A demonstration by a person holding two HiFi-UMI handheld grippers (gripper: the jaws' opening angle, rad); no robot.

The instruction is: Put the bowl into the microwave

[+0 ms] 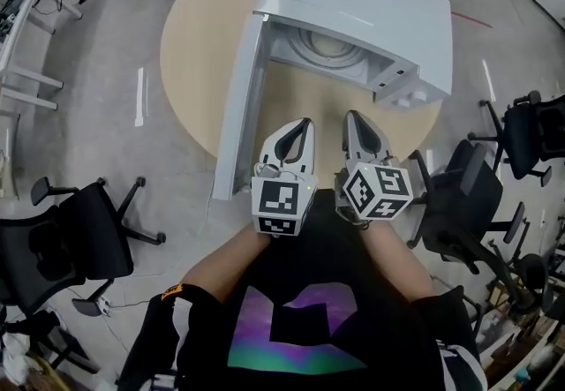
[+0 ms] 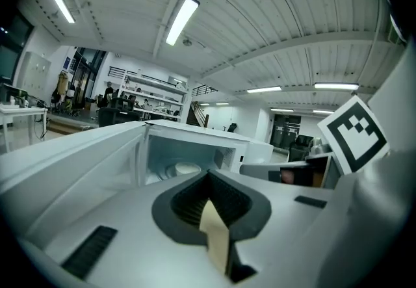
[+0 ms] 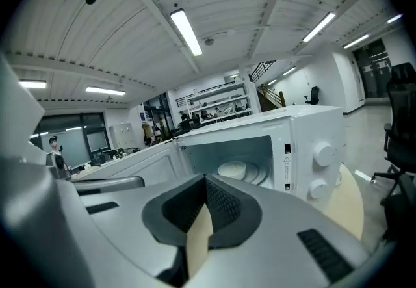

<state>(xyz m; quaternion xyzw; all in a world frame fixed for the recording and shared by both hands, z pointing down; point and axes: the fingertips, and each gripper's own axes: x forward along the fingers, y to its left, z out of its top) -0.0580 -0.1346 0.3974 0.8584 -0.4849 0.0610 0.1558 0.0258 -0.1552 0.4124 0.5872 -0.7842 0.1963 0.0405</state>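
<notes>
Bowl (image 3: 234, 170) time: we see it sitting inside the white microwave (image 1: 371, 5), on the round glass plate (image 3: 265, 173) in there. The bowl is pale and small. The microwave stands on a round wooden table (image 1: 199, 54), and its door (image 1: 237, 111) hangs wide open on the left side. We can see two round knobs (image 3: 323, 153) on the front, to the right of the opening.

We hold both tongs close to our body, in front of the open microwave and well apart from the bowl. The left gripper (image 1: 305, 123) has its two jaws pressed together, tip to tip. The right gripper (image 1: 352, 115) has its jaws together too. The two tongs are side by side, and both point at the microwave.

Black office chairs (image 1: 75, 244) stand on the grey floor (image 1: 115, 142) around the table.
</notes>
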